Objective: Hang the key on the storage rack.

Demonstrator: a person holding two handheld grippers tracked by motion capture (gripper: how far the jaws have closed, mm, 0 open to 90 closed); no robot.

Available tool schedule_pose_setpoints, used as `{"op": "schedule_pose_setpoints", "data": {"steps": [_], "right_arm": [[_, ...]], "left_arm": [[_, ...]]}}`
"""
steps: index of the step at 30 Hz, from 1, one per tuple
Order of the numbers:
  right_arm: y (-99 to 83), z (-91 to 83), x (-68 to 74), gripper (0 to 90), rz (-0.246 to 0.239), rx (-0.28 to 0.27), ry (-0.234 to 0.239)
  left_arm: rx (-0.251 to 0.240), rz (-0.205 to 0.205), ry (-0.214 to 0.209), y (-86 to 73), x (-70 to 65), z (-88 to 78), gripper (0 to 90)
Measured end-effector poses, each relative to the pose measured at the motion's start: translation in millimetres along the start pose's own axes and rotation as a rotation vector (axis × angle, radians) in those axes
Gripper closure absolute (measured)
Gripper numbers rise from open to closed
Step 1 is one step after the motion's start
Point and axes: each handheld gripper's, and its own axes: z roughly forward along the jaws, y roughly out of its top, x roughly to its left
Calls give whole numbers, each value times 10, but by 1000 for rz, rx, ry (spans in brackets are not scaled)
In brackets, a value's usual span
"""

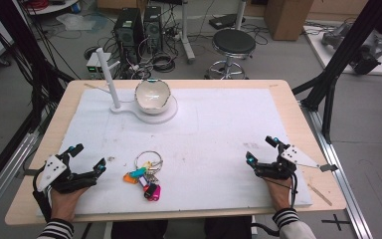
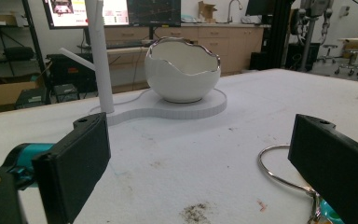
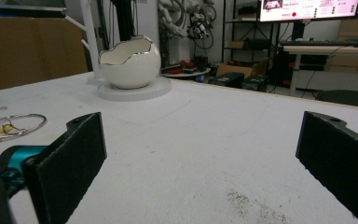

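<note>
Resting on the white mat [image 1: 204,134] that covers most of the wooden tabletop [image 1: 54,127], both grippers sit near the near edge with nothing between their jaws. The left gripper [image 1: 87,158] lies at the near left corner, held by a hand [image 1: 65,201] in a striped sleeve [image 1: 55,229], its black jaws spread wide apart and released; in the left gripper view those jaws frame bare, slightly stained mat. The right gripper [image 1: 260,149] lies toward the near right corner, held by the other hand [image 1: 278,191], and its jaws are likewise spread wide and gripping nothing. A bunch of keys [image 1: 144,179] on a large metal ring [image 1: 148,160], with coloured tags in orange, teal, and pink, lies on the mat near the near edge, just to the right of the left gripper and well apart from the right one. In the left gripper view the ring [image 2: 279,175] shows just beside the right-hand jaw; whether they touch cannot be told. Toward the far edge, left of centre, a white egg-shaped bowl [image 1: 153,94] with a jagged silver rim stands upright on the round end of a flat white base [image 1: 151,114], and a white post [image 1: 108,77] with short side pegs rises from the base's narrower left end.
</note>
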Motion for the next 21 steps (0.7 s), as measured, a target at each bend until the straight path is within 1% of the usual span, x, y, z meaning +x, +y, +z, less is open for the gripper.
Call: {"op": "schedule_pose_setpoints", "data": {"steps": [3,7,9,11,15,16,18,20,21], "right_arm": [[1,0,4,11,-6,1,-1],[0,-2,0,11,3,-1,-3],[0,0,1,11,3,-1,-6],[2,5,0,11,-7,-1,-7],[1,4,18,11,1,6,-11],[1,6,18,11,-5,4,-11],[0,6,20,11,-18,3,-18],[0,5,26,11,-22,2,-19],[0,7,24,11,-27,-1,-19]], "left_arm": [[1,-4,3,1,-1,3,61],[-1,0,5,0,-4,-1,61],[-4,-5,6,0,1,0,61],[-6,-8,6,0,1,1,61],[-3,-12,5,0,6,-1,61],[-6,-21,4,0,9,3,61],[-3,-20,4,1,15,1,61],[-1,-24,1,2,17,2,61],[1,-17,-1,4,14,5,61]]}}
